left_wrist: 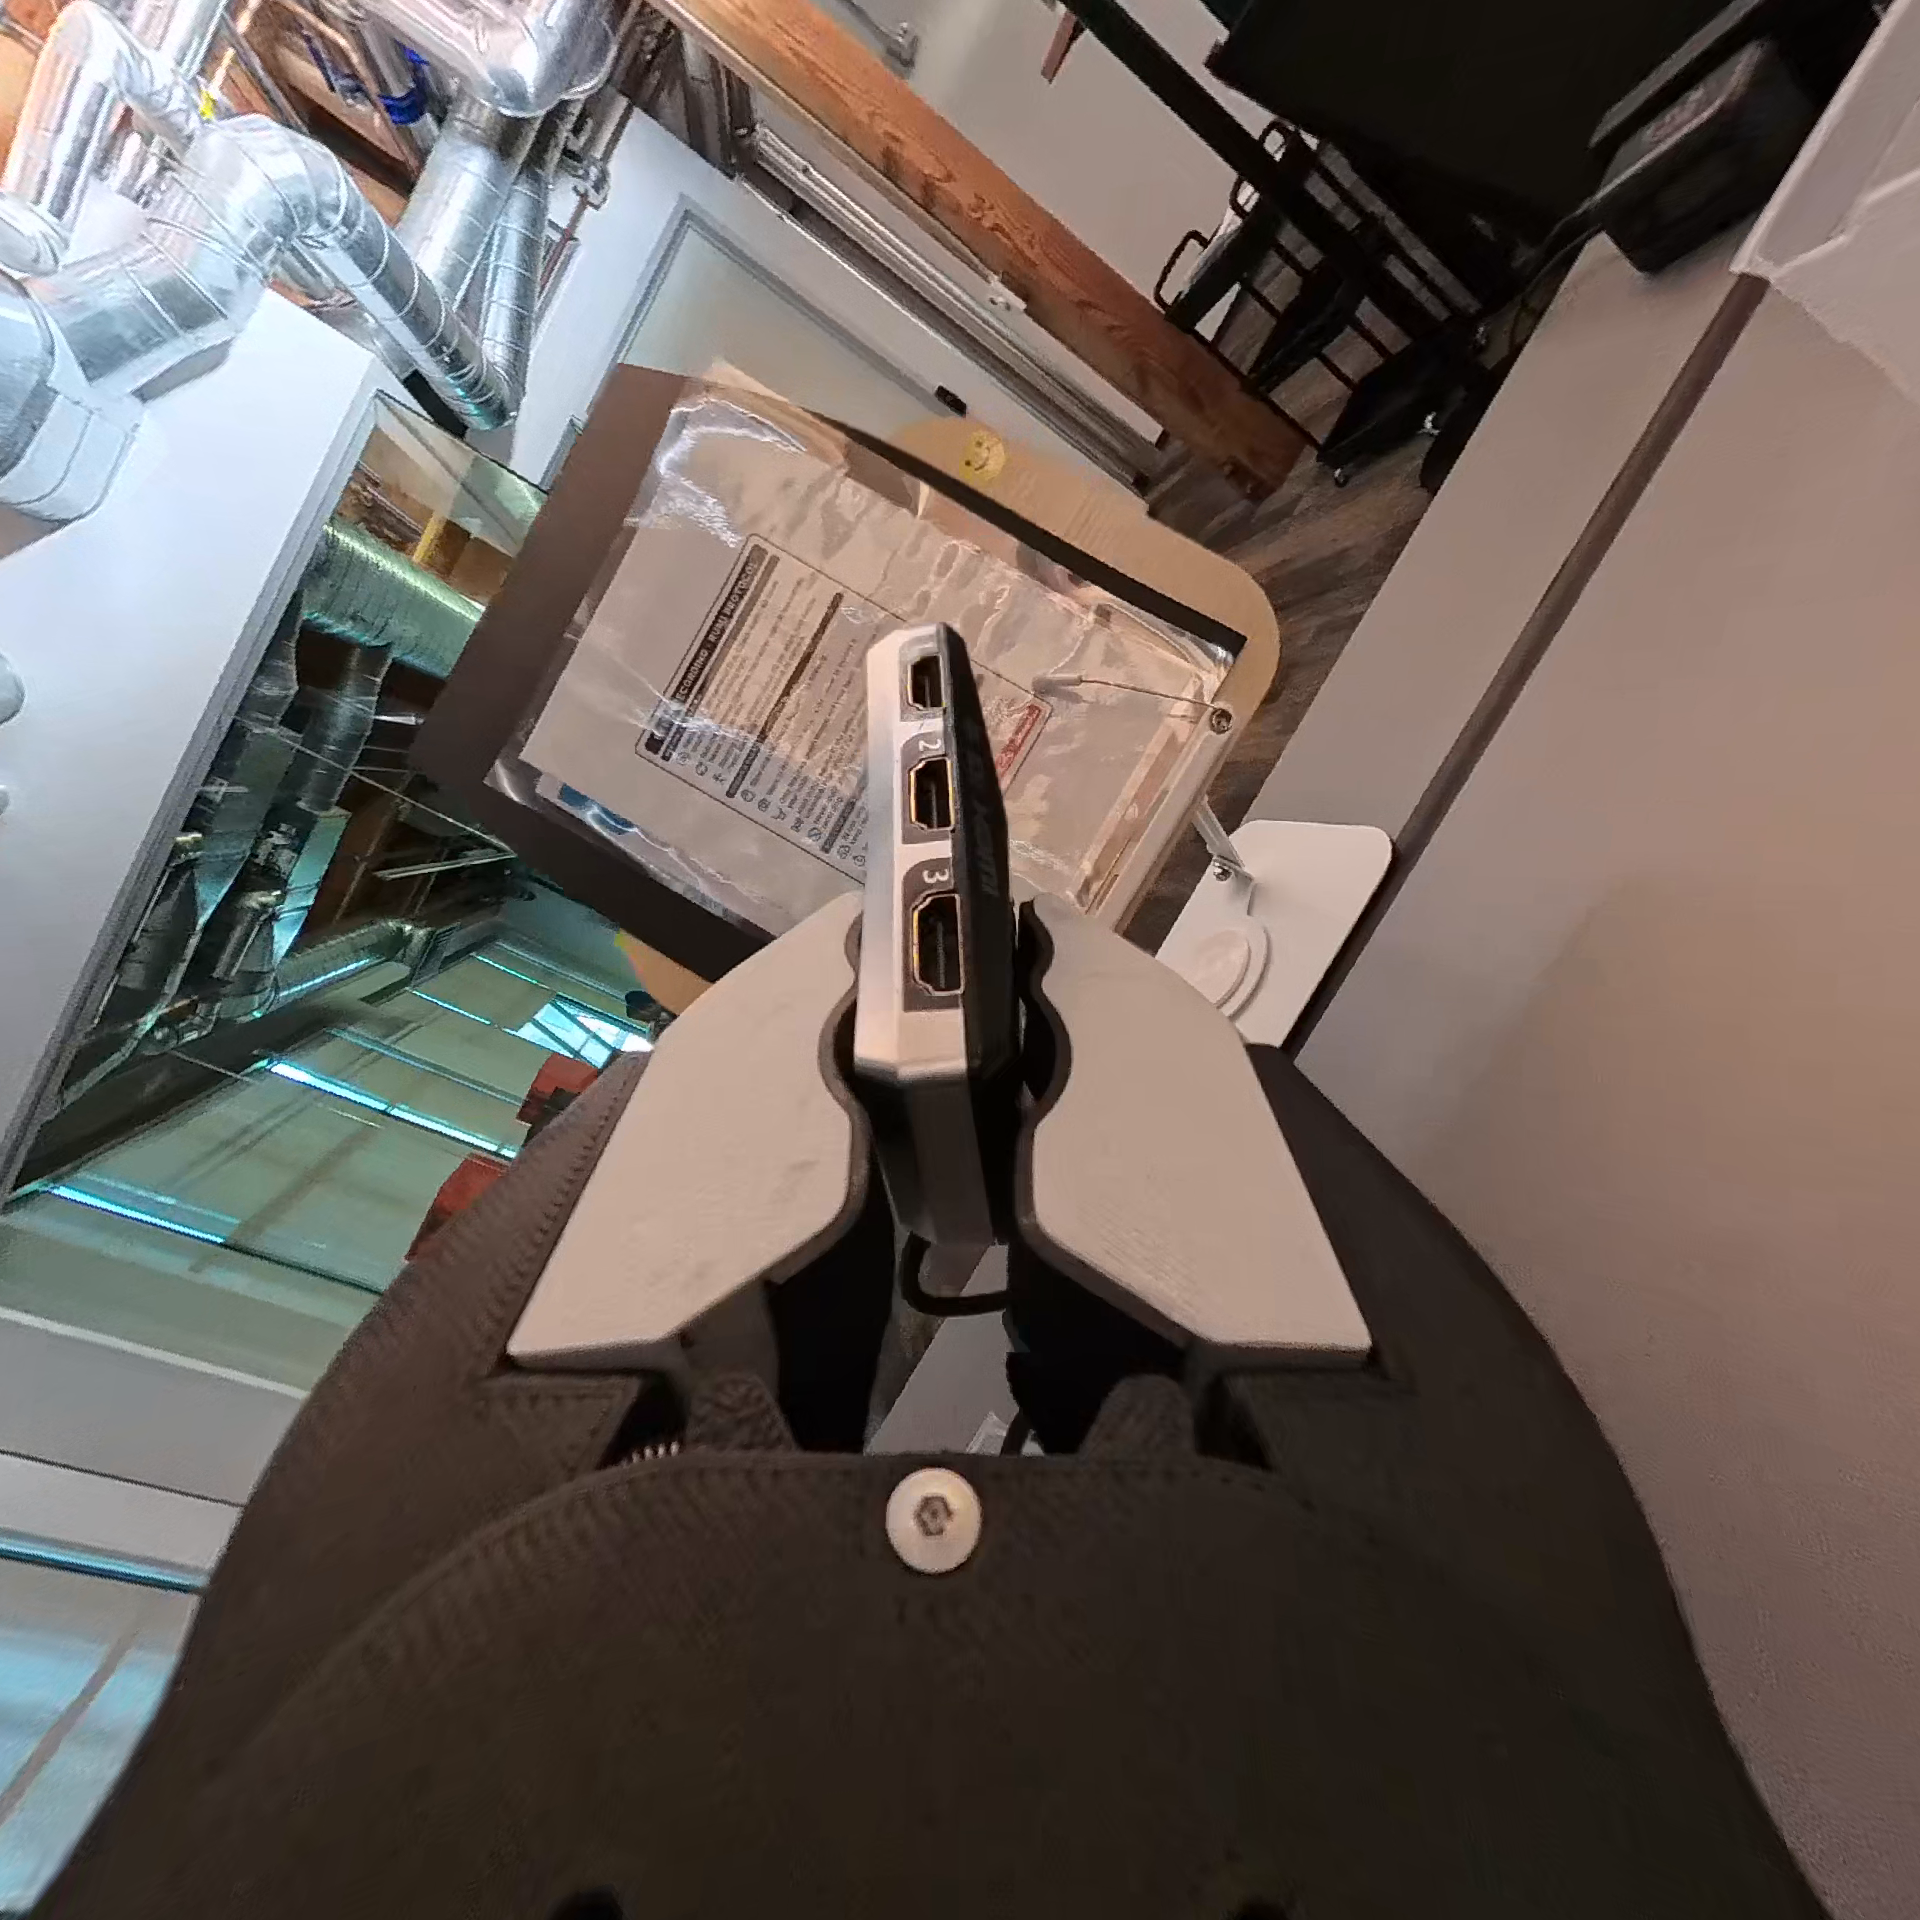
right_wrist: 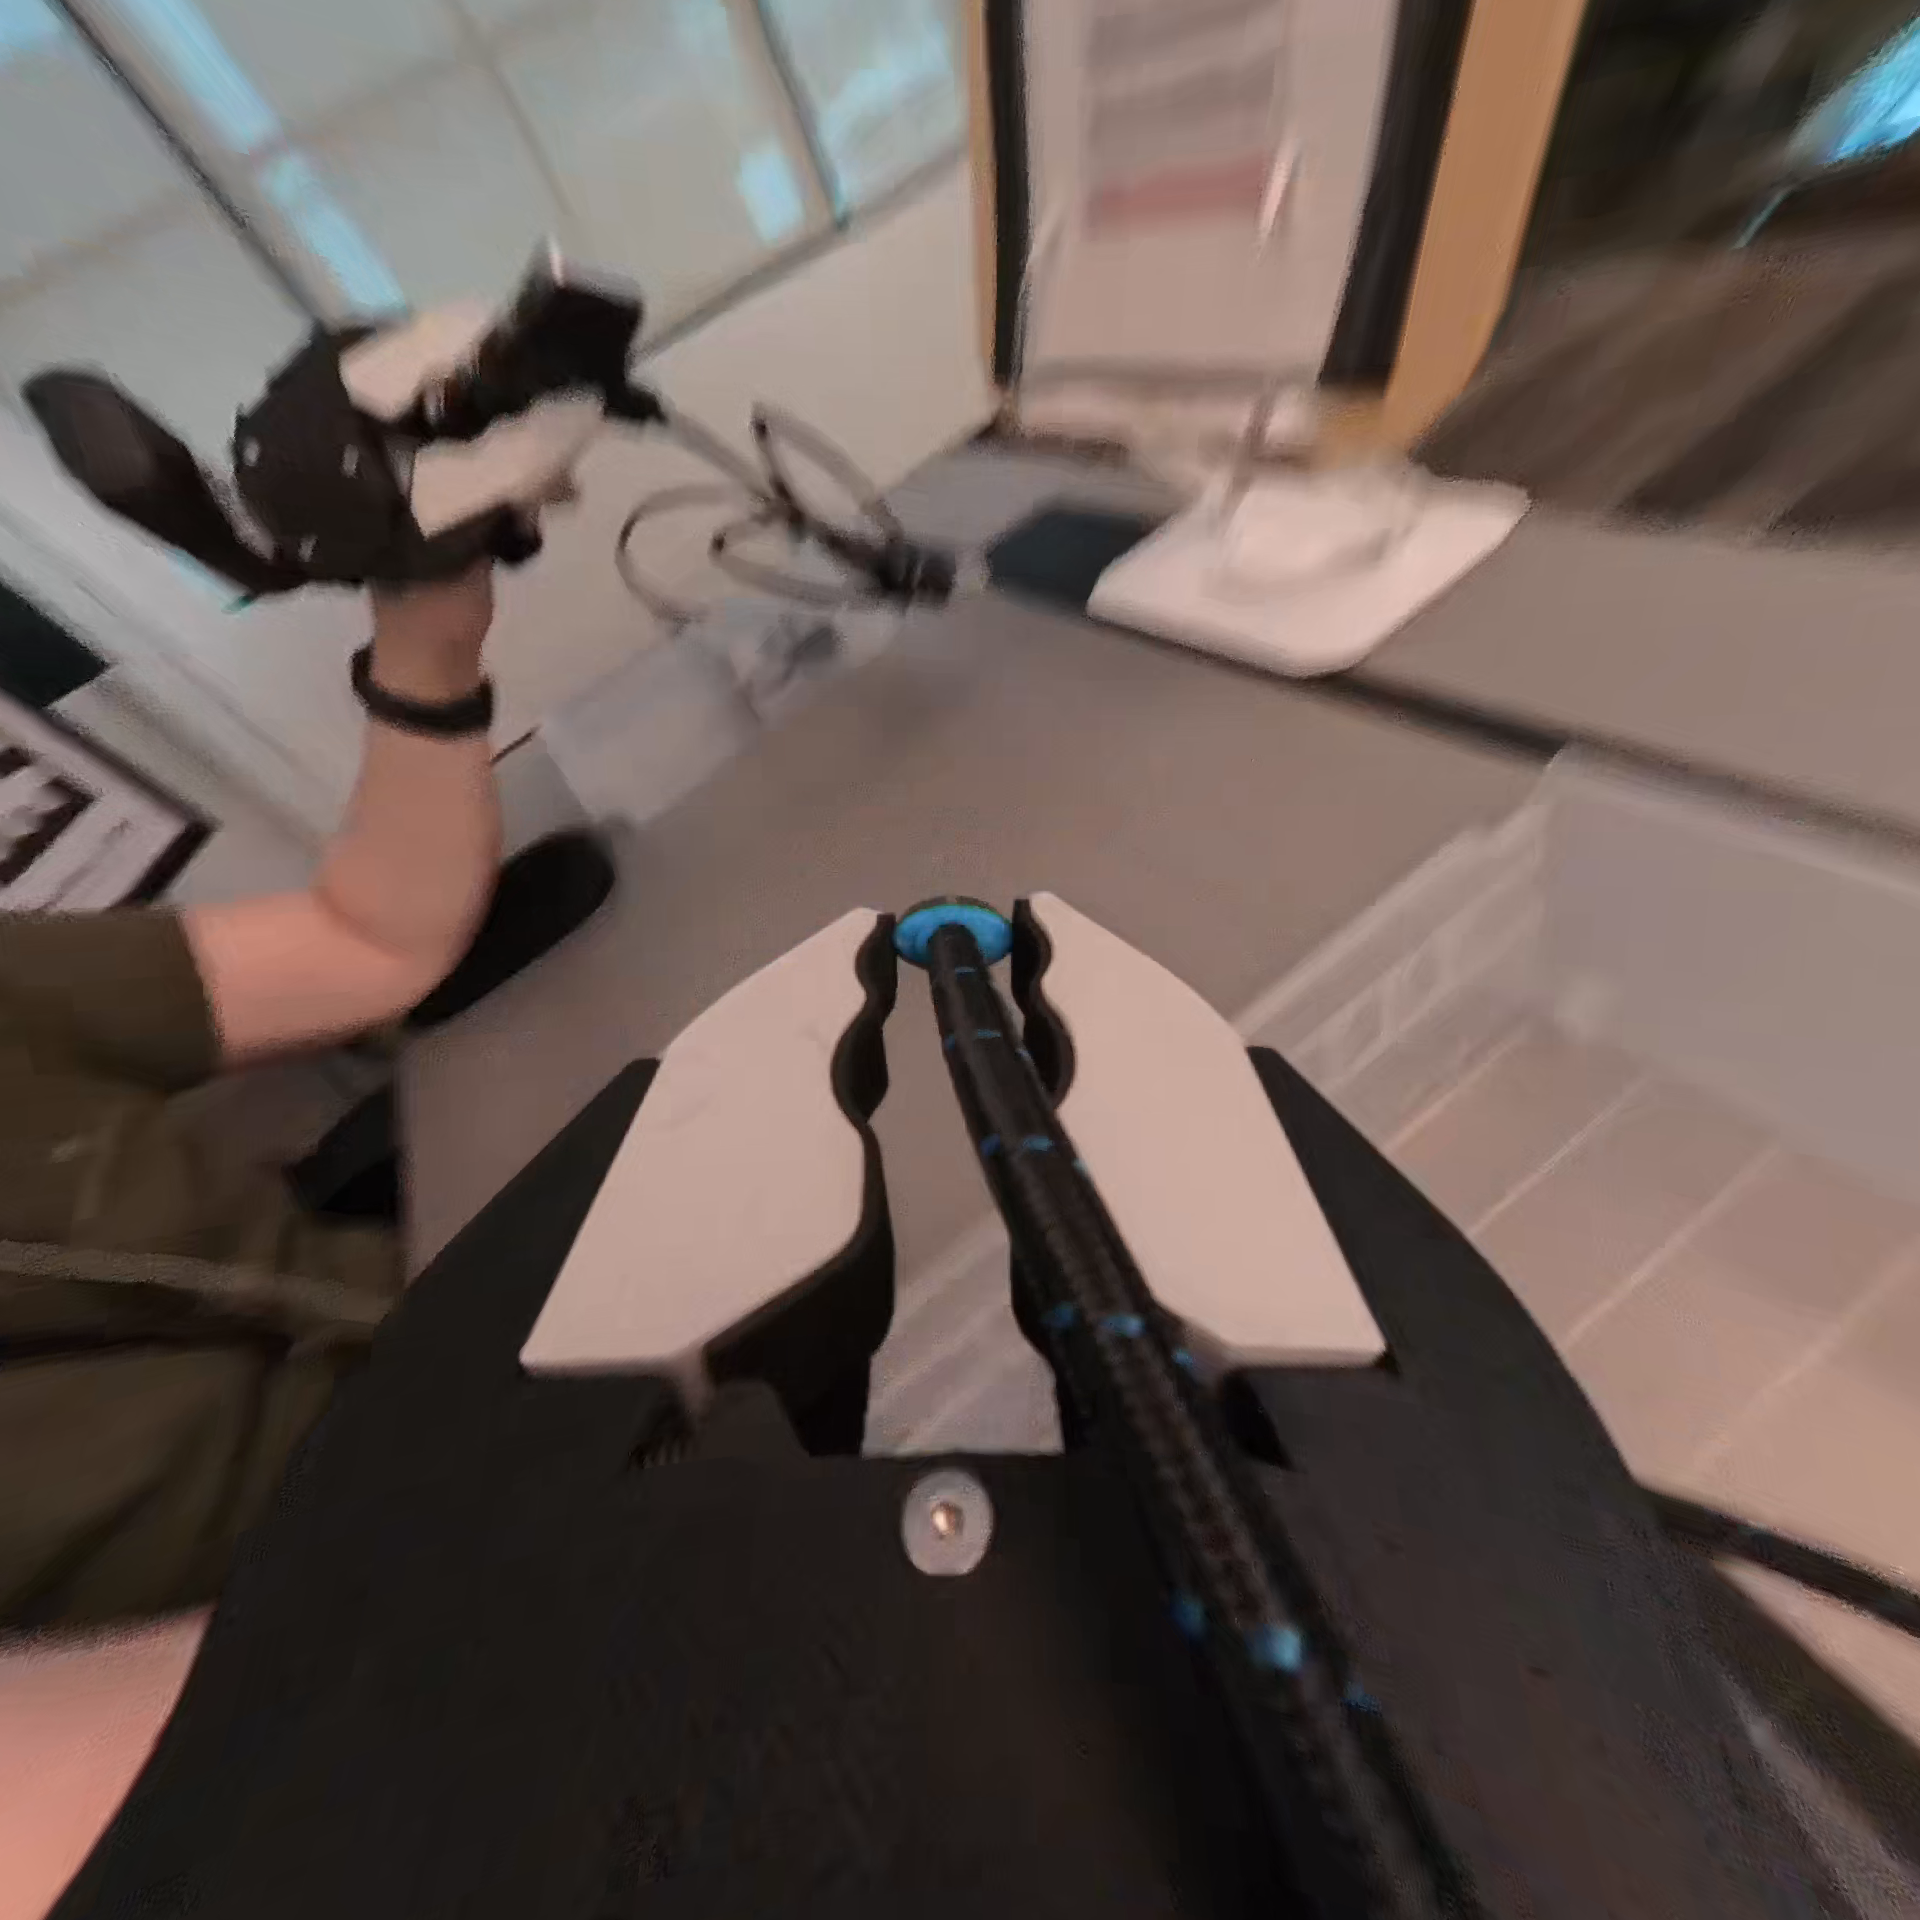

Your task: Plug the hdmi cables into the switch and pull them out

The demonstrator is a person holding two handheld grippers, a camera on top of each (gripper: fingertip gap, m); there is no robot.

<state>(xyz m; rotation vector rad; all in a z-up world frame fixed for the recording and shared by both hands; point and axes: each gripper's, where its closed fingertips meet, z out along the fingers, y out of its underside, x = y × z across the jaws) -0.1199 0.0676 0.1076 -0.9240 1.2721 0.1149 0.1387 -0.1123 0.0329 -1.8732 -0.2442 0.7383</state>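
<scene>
My left gripper (left_wrist: 943, 935) is shut on the HDMI switch (left_wrist: 935, 883), a silver and black box held on edge in the air. Its three gold-lined ports face me and all are empty. A thin black lead (left_wrist: 951, 1288) hangs from its near end. My right gripper (right_wrist: 954, 914) is shut on a black braided HDMI cable (right_wrist: 1039, 1164) with blue flecks; its blue-ringed plug end (right_wrist: 951, 930) sits at the fingertips and points forward. The right wrist view shows the left gripper (right_wrist: 499, 416) far off at upper left, blurred, with the switch and coiled cables (right_wrist: 790, 520) by it.
A grey table (right_wrist: 1039, 748) lies below. A white stand base (right_wrist: 1309, 571) holds a clear sheet holder (left_wrist: 831, 665). A clear plastic bin (right_wrist: 1558, 1039) sits at the right. A person's bare forearm (right_wrist: 416, 831) and olive sleeve (right_wrist: 104, 1143) are at the left.
</scene>
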